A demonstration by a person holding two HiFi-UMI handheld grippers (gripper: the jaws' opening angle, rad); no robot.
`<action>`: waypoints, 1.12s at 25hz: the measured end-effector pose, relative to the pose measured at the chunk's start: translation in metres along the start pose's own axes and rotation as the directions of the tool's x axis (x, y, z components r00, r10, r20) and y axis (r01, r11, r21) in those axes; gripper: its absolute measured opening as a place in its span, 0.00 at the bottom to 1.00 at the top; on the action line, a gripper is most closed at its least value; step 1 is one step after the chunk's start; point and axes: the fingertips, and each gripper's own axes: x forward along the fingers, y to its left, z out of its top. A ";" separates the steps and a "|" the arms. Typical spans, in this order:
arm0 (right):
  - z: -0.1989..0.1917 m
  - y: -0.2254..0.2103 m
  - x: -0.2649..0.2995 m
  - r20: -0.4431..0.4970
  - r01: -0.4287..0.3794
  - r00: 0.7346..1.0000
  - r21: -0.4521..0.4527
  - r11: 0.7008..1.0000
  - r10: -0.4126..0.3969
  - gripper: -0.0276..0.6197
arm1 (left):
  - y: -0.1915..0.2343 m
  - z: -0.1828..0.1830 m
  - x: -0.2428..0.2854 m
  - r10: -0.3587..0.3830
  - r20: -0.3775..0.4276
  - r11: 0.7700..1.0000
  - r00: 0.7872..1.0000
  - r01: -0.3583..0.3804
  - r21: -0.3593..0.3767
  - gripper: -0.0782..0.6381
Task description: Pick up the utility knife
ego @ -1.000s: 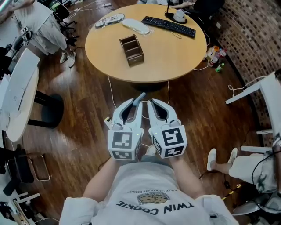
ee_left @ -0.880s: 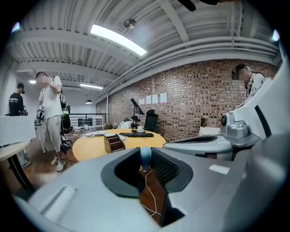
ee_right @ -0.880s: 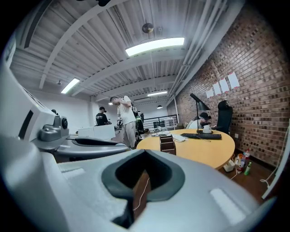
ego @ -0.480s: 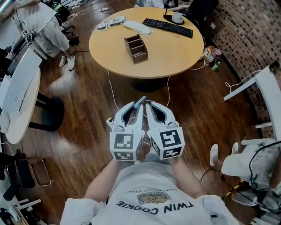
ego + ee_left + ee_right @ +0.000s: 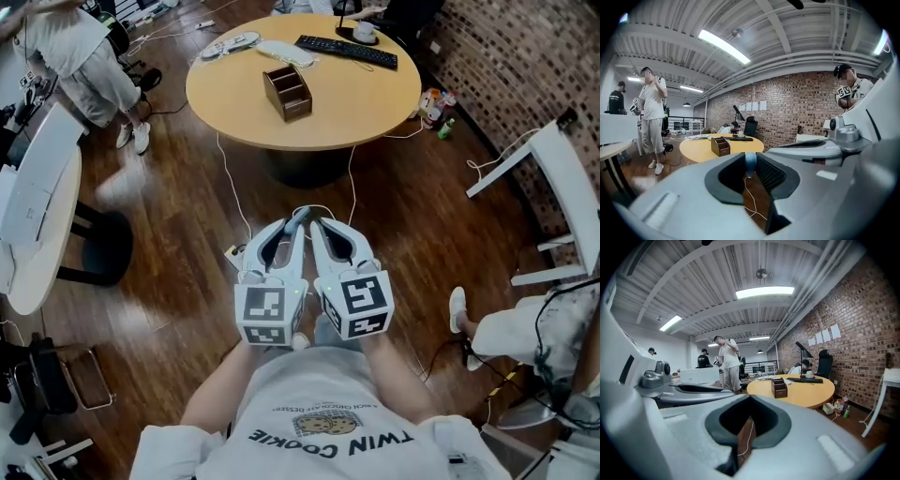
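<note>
A person holds both grippers side by side in front of the chest, above the dark wooden floor. My left gripper is shut on a small blue-grey utility knife, whose end sticks out past the fingertips. In the left gripper view the knife shows as a blue stub pinched at the jaw tips of the left gripper. My right gripper sits close beside it with its tips together and nothing in them. In the right gripper view the right gripper points toward the round table.
A round yellow table stands ahead with a brown wooden organiser and a black keyboard. White cables trail over the floor. A standing person and a white desk are left; a seated person is right.
The round table has slid farther away toward the top of the head view, as the person backs off. Both grippers stay together, the knife still in the left one.
</note>
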 end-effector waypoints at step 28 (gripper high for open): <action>-0.024 0.048 -0.057 -0.020 0.025 1.000 -0.015 1.000 -0.025 0.04 | -0.023 -0.026 -0.070 -0.028 -0.010 1.000 1.000 0.027 -0.014 0.21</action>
